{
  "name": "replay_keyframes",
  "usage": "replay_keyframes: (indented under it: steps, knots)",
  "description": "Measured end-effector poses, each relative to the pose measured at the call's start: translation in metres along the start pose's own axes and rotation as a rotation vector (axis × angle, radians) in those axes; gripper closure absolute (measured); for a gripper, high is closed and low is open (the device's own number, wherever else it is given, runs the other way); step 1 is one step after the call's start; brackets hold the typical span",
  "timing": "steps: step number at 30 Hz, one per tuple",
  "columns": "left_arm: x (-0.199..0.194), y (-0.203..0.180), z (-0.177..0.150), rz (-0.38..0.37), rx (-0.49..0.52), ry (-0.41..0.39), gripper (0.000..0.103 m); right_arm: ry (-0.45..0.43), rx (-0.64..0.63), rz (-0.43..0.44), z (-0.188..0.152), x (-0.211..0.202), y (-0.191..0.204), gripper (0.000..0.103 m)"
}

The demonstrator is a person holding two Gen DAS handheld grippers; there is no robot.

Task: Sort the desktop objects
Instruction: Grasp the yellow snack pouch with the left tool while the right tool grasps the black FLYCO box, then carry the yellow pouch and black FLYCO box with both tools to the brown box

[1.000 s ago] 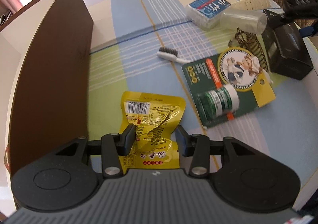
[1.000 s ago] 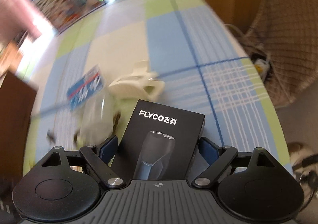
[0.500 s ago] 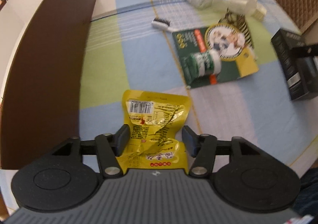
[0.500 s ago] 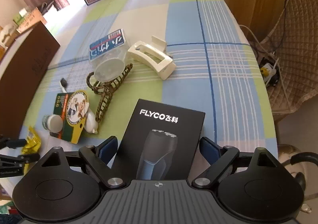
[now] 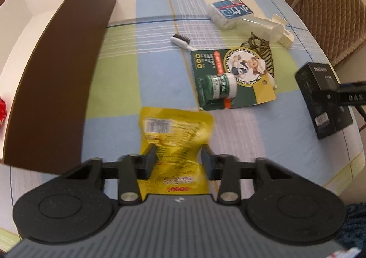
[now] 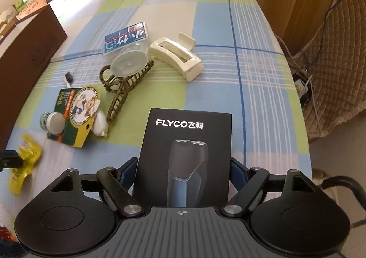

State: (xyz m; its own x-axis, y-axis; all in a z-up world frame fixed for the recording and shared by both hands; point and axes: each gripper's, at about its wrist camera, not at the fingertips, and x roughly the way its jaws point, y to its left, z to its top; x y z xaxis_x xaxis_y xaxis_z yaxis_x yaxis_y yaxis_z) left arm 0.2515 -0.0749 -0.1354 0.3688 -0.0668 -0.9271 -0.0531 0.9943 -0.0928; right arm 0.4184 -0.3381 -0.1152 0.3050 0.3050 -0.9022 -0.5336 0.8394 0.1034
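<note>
A yellow snack packet (image 5: 176, 129) is pinched at its lower half by my left gripper (image 5: 178, 155), which is shut on it; the packet looks blurred and crumpled between the pads. The right wrist view shows the same packet (image 6: 22, 161) at the far left, with a left fingertip (image 6: 9, 160) on it. A black shaver box (image 6: 185, 143) lies flat between the jaws of my right gripper (image 6: 184, 166). Those jaws are closing, and the blue pads (image 6: 128, 171) touch the box's two long sides. In the left wrist view the box (image 5: 320, 97) sits near the table's right edge.
A tall brown box wall (image 5: 57, 74) stands on the left. A small brush (image 5: 180, 41), a green ointment card (image 5: 228, 74), a brown hair claw (image 6: 123, 88), a clear bottle (image 6: 128, 63), a blue-labelled box (image 6: 125, 38) and a cream clip (image 6: 176, 57) lie mid-table. A padded chair (image 6: 331, 74) stands right.
The left jaws opened a little, then closed on the yellow packet, and the view drew back. The right jaws narrowed onto the black box after the hand swung sideways.
</note>
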Motion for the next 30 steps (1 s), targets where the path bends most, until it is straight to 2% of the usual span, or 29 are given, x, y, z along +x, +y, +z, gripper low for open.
replay_keyframes:
  steps: [3, 5, 8, 10, 12, 14, 15, 16, 18, 21, 22, 24, 27, 30]
  knots:
    - [-0.004, 0.005, -0.003, -0.021, -0.027, -0.004, 0.092, -0.003, -0.006, 0.017, -0.005, -0.010, 0.003, 0.025]
    - [-0.006, 0.003, -0.006, -0.010, -0.006, -0.006, 0.089, -0.006, -0.005, 0.021, -0.007, -0.012, 0.003, 0.025]
    - [-0.009, 0.003, -0.012, -0.009, 0.006, -0.007, 0.078, -0.005, 0.006, 0.021, -0.012, -0.014, 0.003, 0.024]
    - [-0.013, 0.004, -0.016, -0.013, 0.004, -0.010, 0.061, -0.004, 0.011, 0.021, -0.016, -0.015, 0.002, 0.024]
    - [-0.013, 0.007, -0.017, -0.031, -0.008, -0.015, 0.050, -0.002, 0.017, 0.021, -0.020, -0.014, 0.001, 0.024]
    - [-0.007, 0.009, -0.014, -0.037, -0.017, -0.005, 0.049, 0.005, 0.022, 0.017, -0.023, -0.013, -0.001, 0.024]
    - [0.000, 0.009, -0.013, -0.027, -0.015, 0.003, 0.048, 0.007, 0.024, 0.016, -0.025, -0.013, -0.002, 0.024]
    - [0.006, 0.008, -0.014, -0.002, -0.015, 0.000, 0.042, 0.007, 0.027, 0.017, -0.026, -0.013, -0.002, 0.024]
    - [0.013, 0.005, -0.018, 0.025, 0.007, -0.026, 0.040, 0.003, 0.029, 0.018, -0.029, -0.014, -0.004, 0.024]
    - [0.013, -0.013, -0.026, 0.078, 0.101, -0.061, 0.041, -0.005, 0.032, 0.021, -0.031, -0.015, -0.005, 0.024]
    - [0.013, -0.015, -0.028, 0.056, 0.095, -0.059, 0.042, -0.007, 0.031, 0.021, -0.032, -0.015, -0.005, 0.024]
    - [0.011, -0.020, -0.030, 0.061, 0.113, -0.075, 0.046, -0.009, 0.026, 0.020, -0.032, -0.015, -0.005, 0.024]
    - [0.010, -0.020, -0.030, 0.061, 0.100, -0.080, 0.053, -0.012, 0.007, 0.016, -0.033, -0.014, -0.003, 0.024]
    - [0.007, -0.013, -0.029, 0.038, 0.067, -0.073, 0.056, -0.017, -0.002, 0.017, -0.032, -0.014, -0.003, 0.024]
